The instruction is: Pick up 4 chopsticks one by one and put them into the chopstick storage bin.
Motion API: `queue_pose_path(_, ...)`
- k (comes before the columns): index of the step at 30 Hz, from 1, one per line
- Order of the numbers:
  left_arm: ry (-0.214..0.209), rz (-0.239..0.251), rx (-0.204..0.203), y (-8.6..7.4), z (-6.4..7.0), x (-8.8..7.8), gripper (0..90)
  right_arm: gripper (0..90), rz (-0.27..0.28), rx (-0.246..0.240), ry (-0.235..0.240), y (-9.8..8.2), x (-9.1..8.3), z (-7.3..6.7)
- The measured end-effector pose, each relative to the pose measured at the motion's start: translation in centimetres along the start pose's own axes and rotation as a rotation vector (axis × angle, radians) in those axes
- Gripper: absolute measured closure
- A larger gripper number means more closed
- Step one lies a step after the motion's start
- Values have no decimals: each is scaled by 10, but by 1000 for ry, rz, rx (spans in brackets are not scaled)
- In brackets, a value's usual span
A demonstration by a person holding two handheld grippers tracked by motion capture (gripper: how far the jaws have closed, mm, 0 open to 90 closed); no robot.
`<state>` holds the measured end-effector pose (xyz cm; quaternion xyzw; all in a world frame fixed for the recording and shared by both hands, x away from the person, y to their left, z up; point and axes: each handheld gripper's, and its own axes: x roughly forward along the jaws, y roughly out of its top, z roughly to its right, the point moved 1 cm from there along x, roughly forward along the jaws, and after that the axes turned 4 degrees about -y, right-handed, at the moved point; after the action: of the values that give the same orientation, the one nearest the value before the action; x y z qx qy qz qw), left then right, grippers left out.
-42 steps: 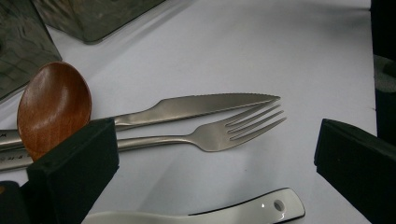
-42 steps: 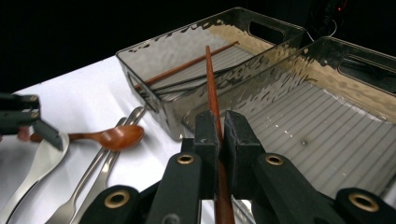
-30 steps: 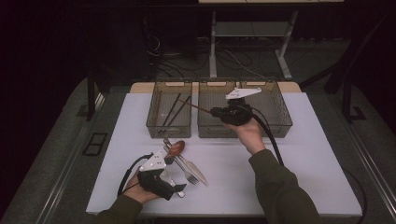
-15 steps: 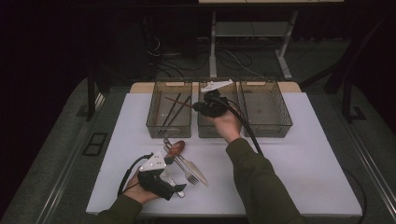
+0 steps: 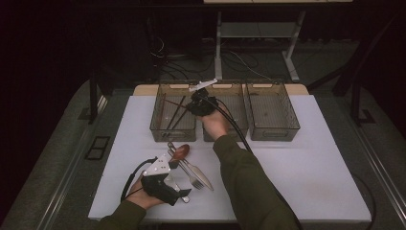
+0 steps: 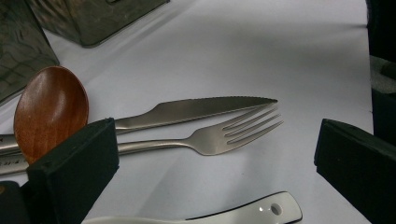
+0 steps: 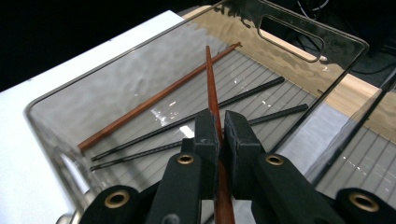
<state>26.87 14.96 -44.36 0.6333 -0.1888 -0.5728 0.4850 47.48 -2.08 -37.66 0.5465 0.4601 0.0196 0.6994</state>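
On the white tabletop (image 5: 297, 158), ringed by dark floor, three clear bins sit at twelve o'clock. Over the leftmost bin (image 7: 116, 84) the right claw (image 7: 218, 128) pinches a red-brown chopstick (image 7: 210, 79). The left claw (image 6: 215, 172), spread wide, rests at seven o'clock above the fork (image 6: 219, 137), whose handle it hides.

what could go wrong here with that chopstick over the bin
The right gripper pinches the brown chopstick with narrow fingers, so it might pivot or slip. Its tip hangs over the left bin; released askew, it may land across the matching brown chopstick and two black chopsticks or catch the wall.
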Motion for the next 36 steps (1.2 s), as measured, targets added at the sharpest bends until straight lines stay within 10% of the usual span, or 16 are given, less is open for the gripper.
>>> queue_pose_path(15,-1,17,-8,1,1,1,0,734,-32,-9,-64,17,24,-15)
queue_pose_path(36,-2,13,-6,1,0,-1,0,439,-13,27,125,2,-12,-3)
